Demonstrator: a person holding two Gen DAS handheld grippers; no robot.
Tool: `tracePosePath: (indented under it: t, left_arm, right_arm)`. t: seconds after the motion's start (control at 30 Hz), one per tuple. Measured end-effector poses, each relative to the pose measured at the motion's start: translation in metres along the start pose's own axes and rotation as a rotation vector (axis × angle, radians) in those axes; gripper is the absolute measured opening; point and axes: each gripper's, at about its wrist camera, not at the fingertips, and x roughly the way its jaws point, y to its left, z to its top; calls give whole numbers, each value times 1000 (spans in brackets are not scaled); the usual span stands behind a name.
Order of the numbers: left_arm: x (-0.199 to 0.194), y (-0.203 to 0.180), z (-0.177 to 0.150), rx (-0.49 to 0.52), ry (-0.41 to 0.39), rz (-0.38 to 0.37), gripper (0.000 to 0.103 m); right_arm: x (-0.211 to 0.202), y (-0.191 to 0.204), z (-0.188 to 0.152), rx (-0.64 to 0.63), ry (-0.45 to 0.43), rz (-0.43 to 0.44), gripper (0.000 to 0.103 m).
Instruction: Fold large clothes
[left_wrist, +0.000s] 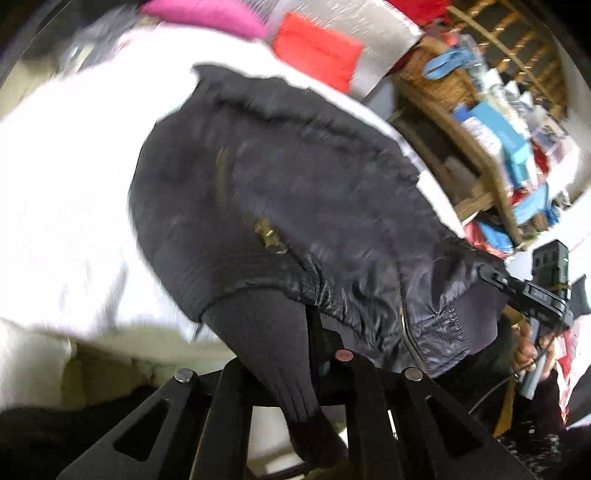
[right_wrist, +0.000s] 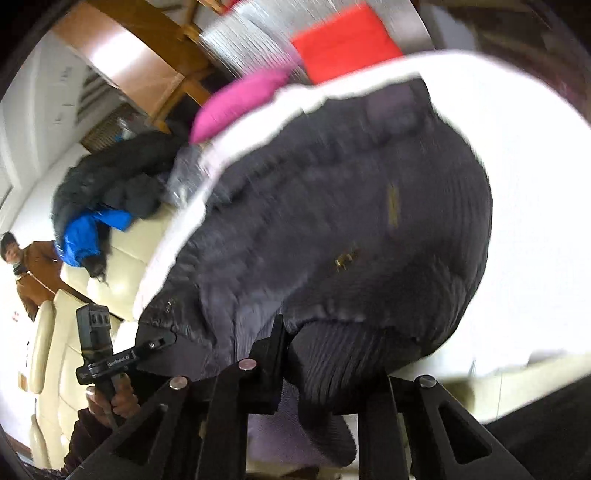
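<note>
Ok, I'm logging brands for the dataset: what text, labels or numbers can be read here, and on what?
"GenRobot.ai": small white print on the body of the left gripper; this is my likely reading.
Label on the right gripper: too blurred to read.
Print on the blue boxes on the shelf: too blurred.
On the dark jacket: no text seen.

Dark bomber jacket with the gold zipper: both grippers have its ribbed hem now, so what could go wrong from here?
1. The left gripper and right gripper pinch only the dark bomber jacket's stretchy ribbed knit, so it may slip out.
2. The jacket lies near the white surface's edge, so pulling could drag it off.
</note>
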Motion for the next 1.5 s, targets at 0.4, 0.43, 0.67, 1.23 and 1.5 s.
tracePosePath:
  t: [0.4,0.43,0.67,1.23,1.5]
  left_arm:
    - [-42,-37,160,87,-210,-30,9]
    - [-39,-39,179,90,-221,-22,9]
    - [-3,-34,288,81,-233,3,9]
    - [178,68,443,-98,-104,105,9]
    - [246,102,452,-205,-62,96,13]
  right_arm:
    - [-26,25,126,-63,-299,-57,17]
    - [-25,25,134,-63,-310,-59,17]
    - [15,30,235,-73,-398,-110,17]
    - [244,-33,419,-25,-282,-247,17]
    - [294,-109,427,215,-186,-125,21]
